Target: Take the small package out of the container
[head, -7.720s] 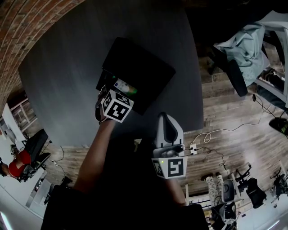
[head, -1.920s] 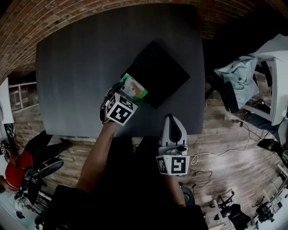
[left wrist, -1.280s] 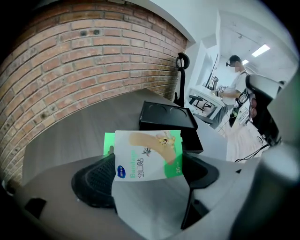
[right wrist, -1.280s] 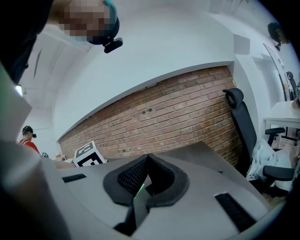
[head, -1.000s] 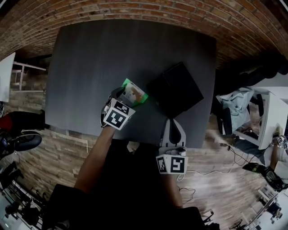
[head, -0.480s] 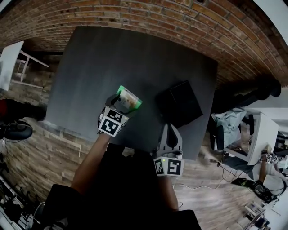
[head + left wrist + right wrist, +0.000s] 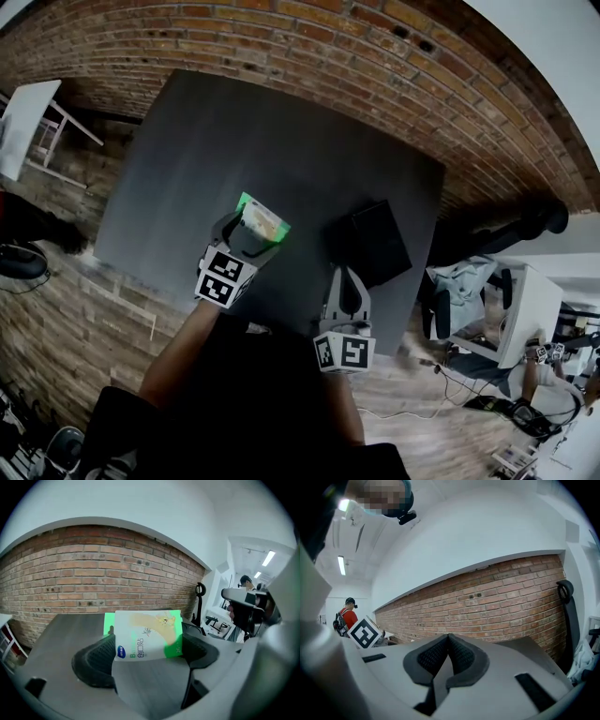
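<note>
While the left gripper (image 7: 148, 657) is clamping the package (image 7: 147, 632) between its two black pads, the package is standing upright in the jaws. Its white-and-green printed face is turning toward that gripper's camera, and its upper part is sticking out past the pads. In the head view, the package is hanging over the dark table (image 7: 216, 141), to the left of the container (image 7: 373, 242) and apart from it. Whether the package is touching the tabletop cannot be told. The container, a black box, is sitting on the table near the right edge. The right gripper (image 7: 448, 649) is keeping its jaws pressed together with nothing between them. In the head view it is hovering by the table's near edge, close to the container's near side. A brick wall (image 7: 309, 37) is running along the far side of the table. A person in a red top (image 7: 345, 616) is standing far off at the left of the right gripper view.
</note>
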A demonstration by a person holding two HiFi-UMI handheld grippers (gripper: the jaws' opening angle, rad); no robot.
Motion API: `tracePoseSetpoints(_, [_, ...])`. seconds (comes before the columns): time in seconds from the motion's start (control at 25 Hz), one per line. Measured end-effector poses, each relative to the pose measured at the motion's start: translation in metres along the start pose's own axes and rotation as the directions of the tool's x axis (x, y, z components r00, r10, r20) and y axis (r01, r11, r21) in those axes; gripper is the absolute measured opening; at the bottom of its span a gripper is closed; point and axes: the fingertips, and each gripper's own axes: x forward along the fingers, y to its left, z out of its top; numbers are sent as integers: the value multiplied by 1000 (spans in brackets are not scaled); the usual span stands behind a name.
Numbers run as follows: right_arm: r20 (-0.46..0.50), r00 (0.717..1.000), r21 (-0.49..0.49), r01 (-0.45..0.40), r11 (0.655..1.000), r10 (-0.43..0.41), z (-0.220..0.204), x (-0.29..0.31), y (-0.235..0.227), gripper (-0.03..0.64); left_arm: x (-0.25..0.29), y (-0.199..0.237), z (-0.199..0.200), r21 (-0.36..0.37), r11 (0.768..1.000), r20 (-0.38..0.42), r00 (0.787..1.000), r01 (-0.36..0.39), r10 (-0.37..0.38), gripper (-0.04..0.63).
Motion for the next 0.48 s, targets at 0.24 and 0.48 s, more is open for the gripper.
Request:
tracePoseSetpoints(0.24, [19,1000,-19,-20,1000,21,9,9,12,25,-23,4,27,13,1000,117,993,-18,16,414])
tracePoseSetpoints(0.48, [24,999,-15,-35,999,36,11,13,17,25,-49,4,46,69,991,245,965,-114,94,414])
